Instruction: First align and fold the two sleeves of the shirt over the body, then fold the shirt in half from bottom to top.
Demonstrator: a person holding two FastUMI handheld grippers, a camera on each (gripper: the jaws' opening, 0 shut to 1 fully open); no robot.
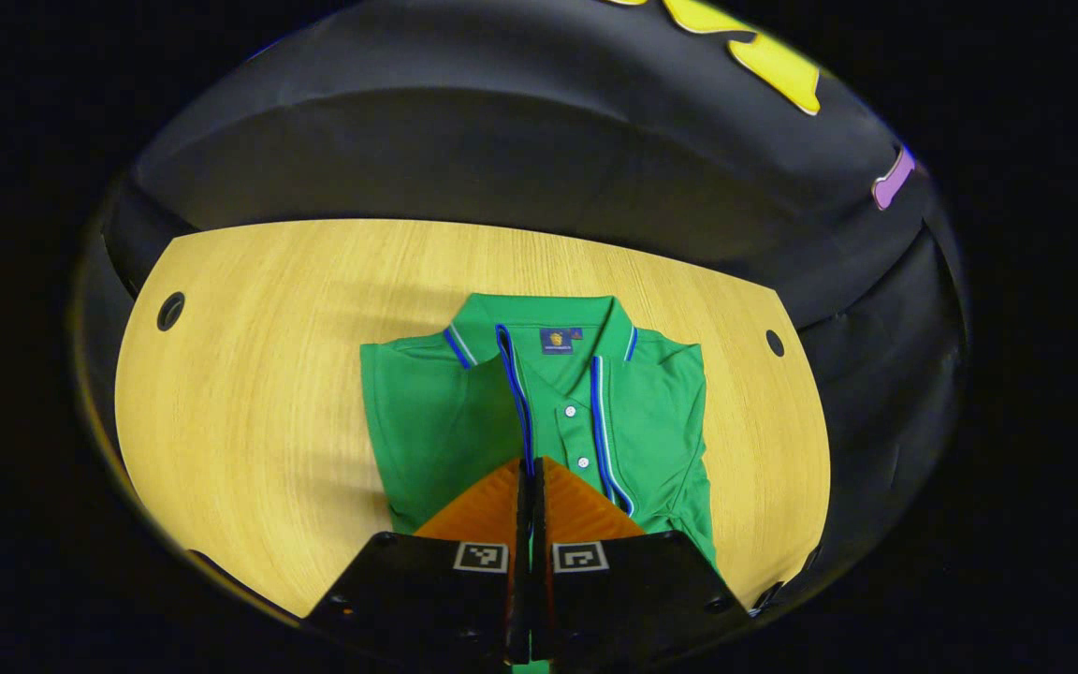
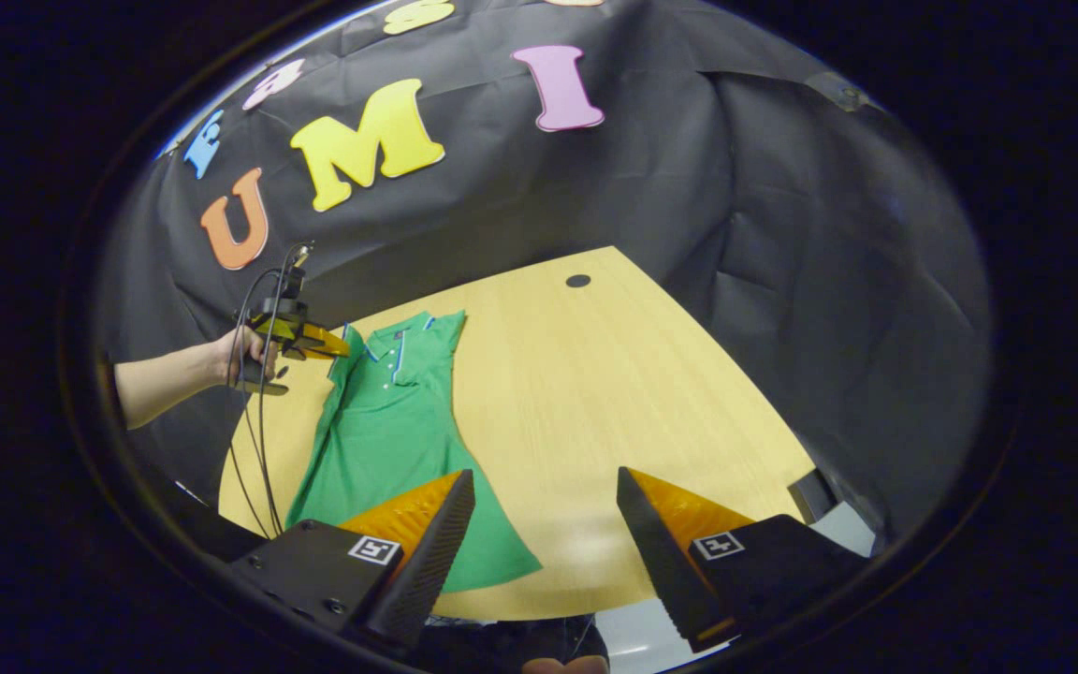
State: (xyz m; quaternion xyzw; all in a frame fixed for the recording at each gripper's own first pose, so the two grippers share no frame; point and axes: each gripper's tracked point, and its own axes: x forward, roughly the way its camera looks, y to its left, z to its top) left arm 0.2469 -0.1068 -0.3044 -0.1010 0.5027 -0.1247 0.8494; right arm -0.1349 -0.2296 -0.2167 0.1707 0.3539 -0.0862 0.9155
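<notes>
Left hand-held gripper (image 1: 531, 487) fingers pressed together, possibly pinching cloth, cannot tell | right hand-held gripper (image 2: 544, 524) wide open, holding nothing | green short-sleeved polo shirt (image 1: 539, 412) flat on pale wooden surface (image 1: 249, 393), sleeves look folded in | soft, light, limp; take hem corners.

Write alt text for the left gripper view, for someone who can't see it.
A green polo shirt lies on a wooden table, collar away from the camera, sleeves folded in. The left gripper hangs over its lower middle, jaws closed together.
</notes>
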